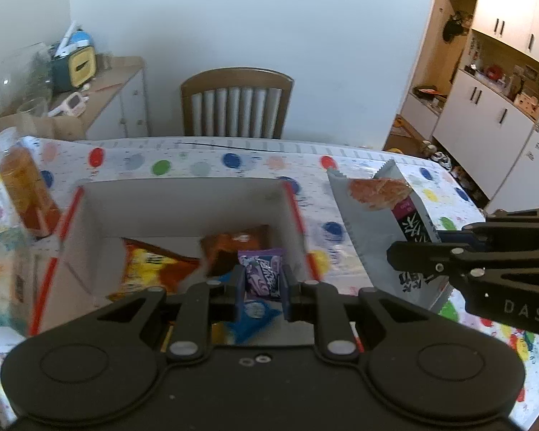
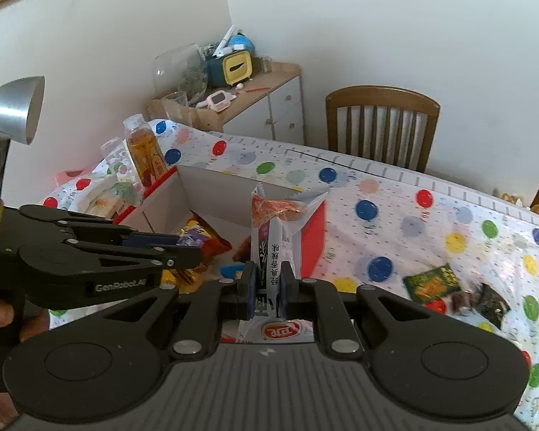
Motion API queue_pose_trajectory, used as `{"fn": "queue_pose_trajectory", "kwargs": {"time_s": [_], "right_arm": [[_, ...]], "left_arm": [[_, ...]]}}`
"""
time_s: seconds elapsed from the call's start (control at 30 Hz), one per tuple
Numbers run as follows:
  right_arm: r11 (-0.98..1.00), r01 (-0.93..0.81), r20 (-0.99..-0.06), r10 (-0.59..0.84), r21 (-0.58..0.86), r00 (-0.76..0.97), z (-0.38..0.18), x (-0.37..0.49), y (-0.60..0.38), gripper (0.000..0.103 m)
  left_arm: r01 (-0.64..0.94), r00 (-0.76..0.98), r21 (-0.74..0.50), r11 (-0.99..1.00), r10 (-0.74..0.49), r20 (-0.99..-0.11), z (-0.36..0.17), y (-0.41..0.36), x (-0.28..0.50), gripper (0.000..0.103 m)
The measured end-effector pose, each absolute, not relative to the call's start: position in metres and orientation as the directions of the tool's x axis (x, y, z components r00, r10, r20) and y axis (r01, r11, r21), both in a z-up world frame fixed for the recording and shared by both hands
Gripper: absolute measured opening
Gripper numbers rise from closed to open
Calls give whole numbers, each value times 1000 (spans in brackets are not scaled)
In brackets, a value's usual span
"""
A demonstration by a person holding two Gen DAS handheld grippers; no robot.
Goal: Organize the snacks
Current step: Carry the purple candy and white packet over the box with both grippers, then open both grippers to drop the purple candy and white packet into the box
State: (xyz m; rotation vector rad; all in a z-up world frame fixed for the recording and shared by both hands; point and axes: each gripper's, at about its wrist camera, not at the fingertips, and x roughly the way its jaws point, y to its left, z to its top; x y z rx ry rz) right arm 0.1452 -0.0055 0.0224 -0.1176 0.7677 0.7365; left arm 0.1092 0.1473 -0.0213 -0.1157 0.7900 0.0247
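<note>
My left gripper [image 1: 263,280] is shut on a small purple snack packet [image 1: 262,274] and holds it over the open white box with red edges [image 1: 183,201]. In the box lie a yellow-orange chip bag [image 1: 151,265], an orange packet [image 1: 230,248] and a blue packet [image 1: 255,318]. My right gripper [image 2: 268,276] is shut on a tall silver chip bag [image 2: 273,237], held upright just right of the box [image 2: 212,194]. The right gripper [image 1: 406,255] and its bag [image 1: 370,237] also show in the left wrist view. The left gripper [image 2: 194,248] shows over the box in the right wrist view.
A green packet [image 2: 431,282] and dark packets [image 2: 485,301] lie on the balloon-print tablecloth to the right. A tea bottle [image 1: 27,194] stands left of the box. A wooden chair [image 1: 237,107] is behind the table, and a metal lamp [image 2: 18,107] is at the left.
</note>
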Motion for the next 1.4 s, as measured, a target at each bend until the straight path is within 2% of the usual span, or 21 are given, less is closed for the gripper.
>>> {"fn": "queue_pose_trajectory", "kwargs": {"time_s": [0.43, 0.7, 1.07, 1.4], "right_arm": [[748, -644, -709, 541, 161, 451, -5, 166, 69, 13], [771, -616, -735, 511, 162, 446, -31, 188, 98, 13], [783, -606, -788, 459, 140, 410, -72, 199, 118, 13], [782, -609, -810, 440, 133, 388, -86, 192, 124, 13]], "left_arm": [[-161, 667, -54, 985, 69, -742, -38, 224, 108, 17], [-188, 602, -24, 982, 96, -793, -66, 256, 123, 17], [-164, 537, 26, 986, 111, -836, -99, 264, 138, 17], [-148, 490, 39, 988, 107, -865, -113, 263, 140, 17]]}}
